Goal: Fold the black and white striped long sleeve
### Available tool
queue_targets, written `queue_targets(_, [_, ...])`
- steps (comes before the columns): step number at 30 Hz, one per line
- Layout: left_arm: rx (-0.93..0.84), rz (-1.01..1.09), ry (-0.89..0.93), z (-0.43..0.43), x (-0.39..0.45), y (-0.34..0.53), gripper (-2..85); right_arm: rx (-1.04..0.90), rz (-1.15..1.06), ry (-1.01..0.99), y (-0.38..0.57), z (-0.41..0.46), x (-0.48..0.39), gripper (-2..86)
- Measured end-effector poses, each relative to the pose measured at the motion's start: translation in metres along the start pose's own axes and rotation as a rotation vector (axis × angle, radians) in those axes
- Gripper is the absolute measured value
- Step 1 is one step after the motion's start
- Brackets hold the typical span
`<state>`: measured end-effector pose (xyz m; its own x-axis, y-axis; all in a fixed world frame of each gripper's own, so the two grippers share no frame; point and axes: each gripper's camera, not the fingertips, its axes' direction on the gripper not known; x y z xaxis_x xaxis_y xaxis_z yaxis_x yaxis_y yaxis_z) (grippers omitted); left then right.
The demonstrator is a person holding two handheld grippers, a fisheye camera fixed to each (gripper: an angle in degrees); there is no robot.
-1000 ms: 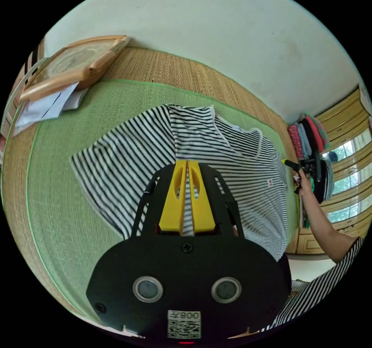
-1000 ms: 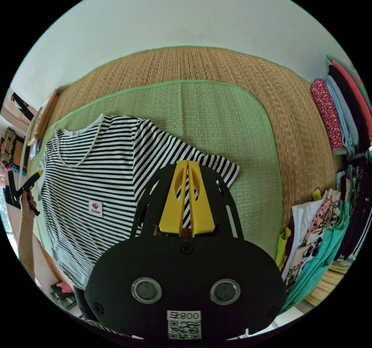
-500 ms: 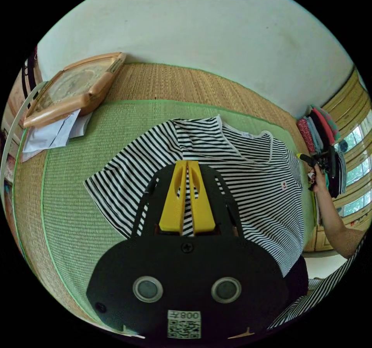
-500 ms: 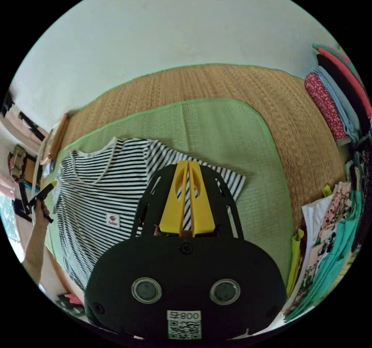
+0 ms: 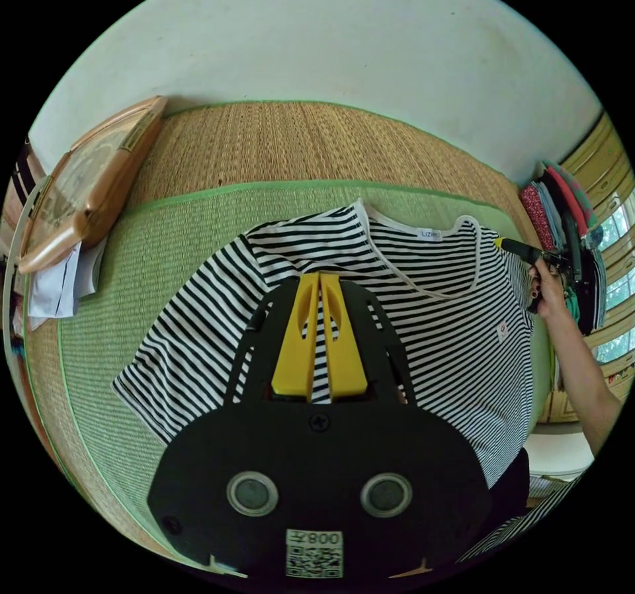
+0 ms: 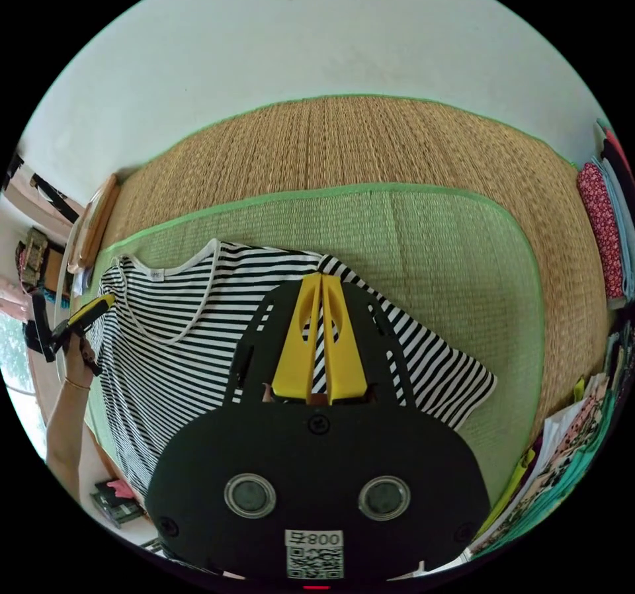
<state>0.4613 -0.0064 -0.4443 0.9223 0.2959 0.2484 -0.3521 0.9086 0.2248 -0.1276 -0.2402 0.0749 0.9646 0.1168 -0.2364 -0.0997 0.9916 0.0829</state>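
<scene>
Both tongs are nearly closed, each pinching a shoulder of the striped shirt (image 5: 423, 303): left tongs (image 5: 320, 283), right tongs (image 6: 321, 283). Spreading on the green mat (image 6: 423, 250) seems underway; next, lay it flat.

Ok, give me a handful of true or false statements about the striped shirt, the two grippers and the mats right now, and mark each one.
1. The striped shirt lies on a green mat. True.
2. The left gripper has its yellow jaws wide open above bare mat. False: the jaws are closed together with striped cloth between them.
3. The right gripper is shut on the shirt too. True: striped cloth shows in the narrow slit between its jaws.
4. The shirt has a black collar band. False: the neckline is trimmed in white.
5. The green mat sits on top of a larger tan woven mat. True.
6. The shirt is already folded into a small square. False: it is spread out with both short sleeves showing.
</scene>
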Motion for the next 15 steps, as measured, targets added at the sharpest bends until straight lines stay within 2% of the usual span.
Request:
queue_targets(5, [0.047,-0.005,-0.004,-0.033,0.029,0.006,0.1,0.049,-0.030,-0.021,0.032,-0.009,0.002,0.0])
queue_targets(7, [-0.015,-0.007,-0.010,-0.036,0.037,0.007,0.1,0.077,-0.021,-0.050,0.055,-0.014,0.010,0.0])
queue_targets(11, [0.057,-0.024,0.072,-0.071,0.058,0.009,0.1,0.125,0.016,-0.129,0.120,-0.027,0.036,0.0])
queue_targets(15, [0.013,0.057,0.133,-0.087,0.100,0.009,0.2,0.066,0.047,-0.119,0.190,-0.015,0.062,0.1])
